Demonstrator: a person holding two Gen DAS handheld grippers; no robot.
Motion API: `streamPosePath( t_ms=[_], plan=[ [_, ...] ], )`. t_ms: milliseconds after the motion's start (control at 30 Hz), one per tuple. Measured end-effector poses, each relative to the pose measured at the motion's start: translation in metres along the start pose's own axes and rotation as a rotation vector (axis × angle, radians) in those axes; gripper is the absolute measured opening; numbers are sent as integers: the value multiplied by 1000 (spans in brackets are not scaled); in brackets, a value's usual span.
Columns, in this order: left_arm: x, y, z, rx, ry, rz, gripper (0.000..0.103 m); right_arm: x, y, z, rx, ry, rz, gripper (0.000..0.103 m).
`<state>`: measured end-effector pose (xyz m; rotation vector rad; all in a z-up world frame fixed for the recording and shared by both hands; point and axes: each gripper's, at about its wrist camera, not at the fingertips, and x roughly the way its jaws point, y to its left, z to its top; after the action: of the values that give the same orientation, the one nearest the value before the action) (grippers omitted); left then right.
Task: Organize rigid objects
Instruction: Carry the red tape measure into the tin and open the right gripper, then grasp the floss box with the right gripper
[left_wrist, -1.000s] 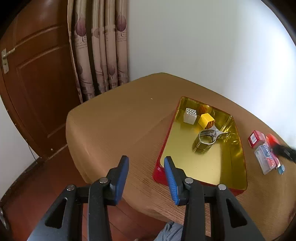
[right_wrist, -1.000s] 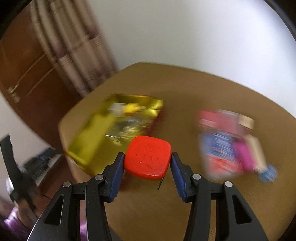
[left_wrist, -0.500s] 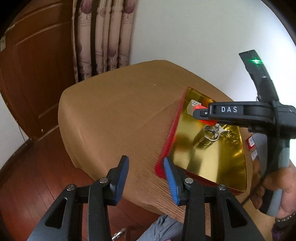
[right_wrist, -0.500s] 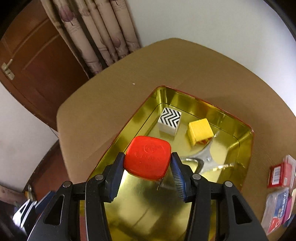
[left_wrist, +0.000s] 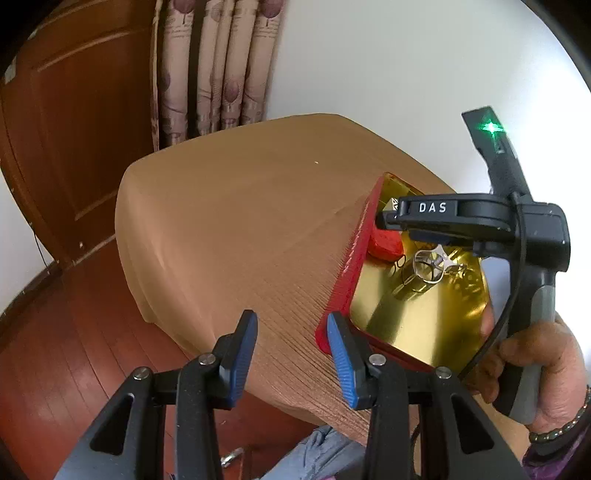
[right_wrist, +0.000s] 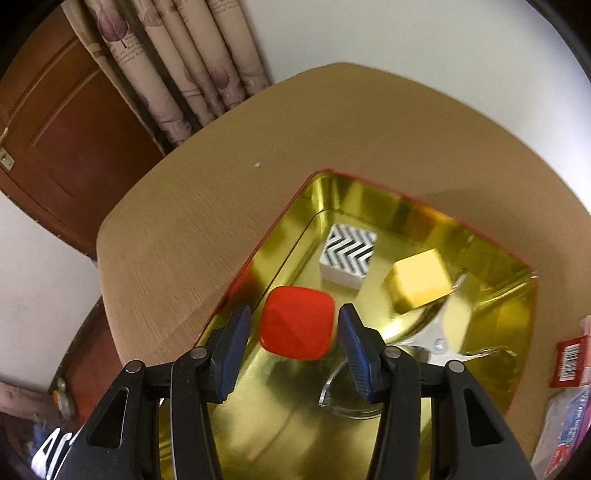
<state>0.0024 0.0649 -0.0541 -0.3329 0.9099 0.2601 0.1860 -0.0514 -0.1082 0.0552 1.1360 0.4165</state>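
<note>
A red rounded-square case (right_wrist: 297, 322) lies blurred in the gold tray (right_wrist: 491, 321), just ahead of my right gripper (right_wrist: 294, 325), whose jaws stand open on either side with gaps. It also shows in the left wrist view (left_wrist: 386, 243) under the right gripper's body. The tray holds a zigzag-patterned cube (right_wrist: 347, 254), a yellow cube (right_wrist: 419, 282) and a metal tool (right_wrist: 432, 341). My left gripper (left_wrist: 291, 334) is open and empty, above the table's near edge beside the tray's red corner (left_wrist: 334, 314).
The tray sits on a tan table (right_wrist: 207, 221). Several small packets (right_wrist: 570, 360) lie on the table right of the tray. A wooden door (left_wrist: 70, 122) and curtains (left_wrist: 214, 66) stand behind; the floor (left_wrist: 74, 350) lies below the left gripper.
The right gripper's jaws have opened and the red case has left them, dropping into the tray. The left gripper has barely moved.
</note>
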Motion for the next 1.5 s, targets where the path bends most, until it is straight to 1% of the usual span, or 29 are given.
streamPosePath(
  t_ms=[100, 133, 200, 267, 300, 333, 400, 500, 567, 600, 633, 667, 733, 800, 900, 967, 1033, 1133, 1200, 1267, 1367, 1433, 1500],
  plan=[
    [-3, -3, -1, 20, -16, 10, 40, -21, -6, -8, 31, -61, 37, 48],
    [-4, -4, 0, 26, -21, 14, 40, -35, -10, -15, 41, -102, 53, 48],
    [-8, -7, -1, 39, -35, 24, 40, -59, -16, -33, 45, -170, 47, 57],
    [-10, -10, -2, 54, -48, 30, 40, -84, -28, -58, 52, -239, 26, 82],
    [-12, -12, -2, 63, -55, 34, 40, -97, -37, -77, 59, -275, -3, 85],
    [-13, -14, -3, 71, -60, 38, 40, -105, -45, -92, 64, -296, -27, 86],
    [-15, -19, -4, 92, -70, 48, 40, -125, -68, -134, 78, -329, -102, 86],
    [-18, -26, -8, 117, -77, 57, 40, -145, -107, -187, 96, -310, -200, 86],
    [-20, -31, -11, 132, -78, 53, 40, -160, -133, -212, 97, -294, -264, 86],
    [-22, -35, -13, 145, -83, 53, 40, -165, -142, -218, 98, -289, -273, 86],
    [-23, -39, -15, 163, -93, 61, 40, -170, -151, -220, 102, -288, -269, 87],
    [-24, -43, -17, 179, -99, 72, 40, -173, -160, -218, 100, -291, -249, 92],
    [-25, -49, -22, 202, -105, 88, 40, -177, -173, -210, 90, -287, -234, 96],
    [-25, -57, -27, 234, -116, 95, 40, -174, -183, -197, 100, -279, -179, 96],
    [-25, -64, -30, 280, -136, 126, 40, -162, -200, -184, 143, -254, -140, 96],
    [-24, -65, -30, 289, -142, 136, 40, -153, -210, -175, 183, -235, -95, 96],
    [-22, -63, -30, 285, -134, 127, 40, -148, -215, -171, 206, -225, -75, 96],
    [-18, -61, -29, 272, -106, 109, 40, -143, -216, -164, 194, -216, -92, 96],
    [-15, -61, -30, 267, -87, 94, 40, -137, -217, -158, 187, -197, -89, 96],
    [-15, -61, -30, 265, -83, 89, 40, -130, -220, -154, 182, -174, -108, 96],
    [-15, -62, -32, 269, -79, 82, 40, -118, -229, -147, 209, -134, -48, 95],
    [-14, -64, -32, 275, -70, 79, 40, -110, -233, -142, 218, -110, -54, 95],
    [-11, -66, -34, 284, -56, 78, 40, -103, -236, -138, 226, -81, -29, 95]
  ],
)
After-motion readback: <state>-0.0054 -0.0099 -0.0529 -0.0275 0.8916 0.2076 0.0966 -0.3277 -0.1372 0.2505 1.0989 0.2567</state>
